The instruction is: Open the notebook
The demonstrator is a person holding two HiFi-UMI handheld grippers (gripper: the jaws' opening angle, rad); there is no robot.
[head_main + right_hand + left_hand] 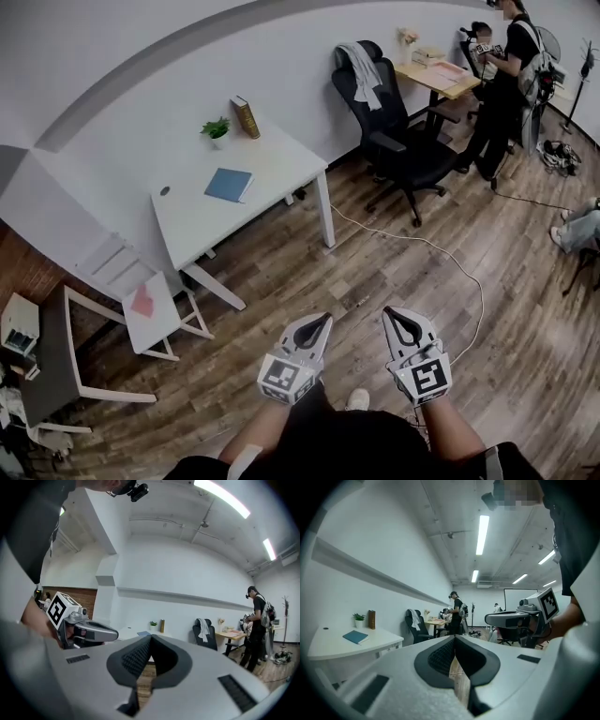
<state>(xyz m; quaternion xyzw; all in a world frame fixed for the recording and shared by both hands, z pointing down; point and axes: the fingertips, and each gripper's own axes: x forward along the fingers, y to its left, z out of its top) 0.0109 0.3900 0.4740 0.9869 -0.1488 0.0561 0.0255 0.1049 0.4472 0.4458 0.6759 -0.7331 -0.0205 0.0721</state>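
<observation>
The notebook is thin and blue. It lies closed and flat on the white surface, well apart from us across the wooden floor. We judge it light, with a cover that bends a little, and it may slide on the smooth top if only 1 side is pushed. Pale page edges show on its right side (so the spine is probably on the left). There we would lift the cover while the other tongs press it down. The left tongs and the right tongs are both clenched on nothing.
</observation>
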